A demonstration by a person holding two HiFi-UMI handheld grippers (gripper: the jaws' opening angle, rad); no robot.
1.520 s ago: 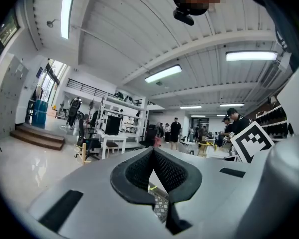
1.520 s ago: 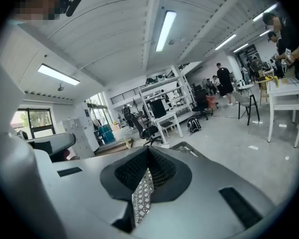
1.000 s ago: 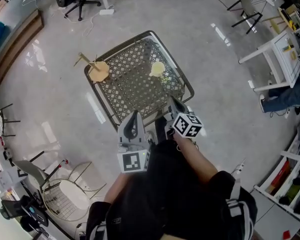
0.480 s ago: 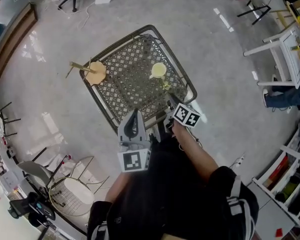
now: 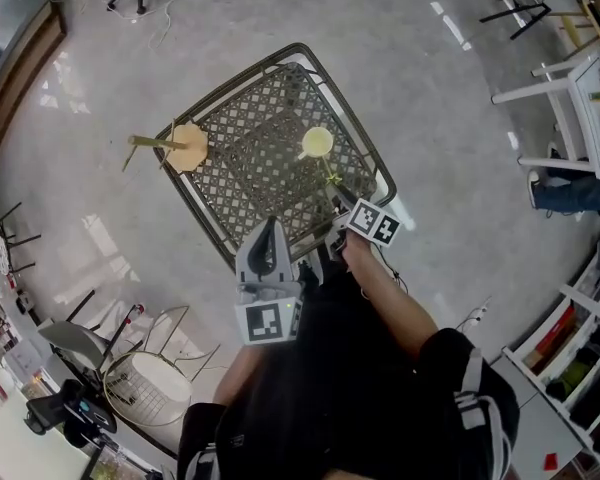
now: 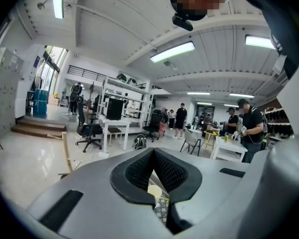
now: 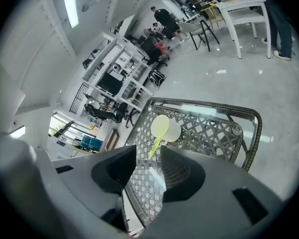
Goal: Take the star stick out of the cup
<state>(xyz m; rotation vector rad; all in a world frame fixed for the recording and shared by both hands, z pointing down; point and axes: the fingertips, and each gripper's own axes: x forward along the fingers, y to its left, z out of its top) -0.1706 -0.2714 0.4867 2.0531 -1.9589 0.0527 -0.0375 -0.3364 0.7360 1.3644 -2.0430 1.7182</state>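
A pale yellow cup (image 5: 317,142) stands upright on the metal lattice table (image 5: 242,190). A thin yellow-green stick (image 5: 330,175) leans out of it toward my right gripper (image 5: 338,206), which hovers over the table's near right edge. In the right gripper view the stick (image 7: 155,145) runs from the cup (image 7: 167,129) down toward the gap of my right gripper (image 7: 148,152). Its jaws have just been opening and stand apart, with only the stick's near end in line with the gap and neither pad pressing on it. My left gripper (image 5: 269,232) hangs off the near edge, its tips together on nothing (image 6: 153,151).
A tan wooden round piece with sticks (image 5: 187,146) sits at the table's left corner. A white wire chair (image 5: 146,388) stands at lower left. A white table (image 5: 578,96) and a person's legs (image 5: 578,192) are at right. Grey polished floor surrounds the table.
My right gripper has sunk toward the table's near edge and rolled, its marker cube turning. The stick now shows free, leaning from the cup. The left gripper has shifted only slightly.
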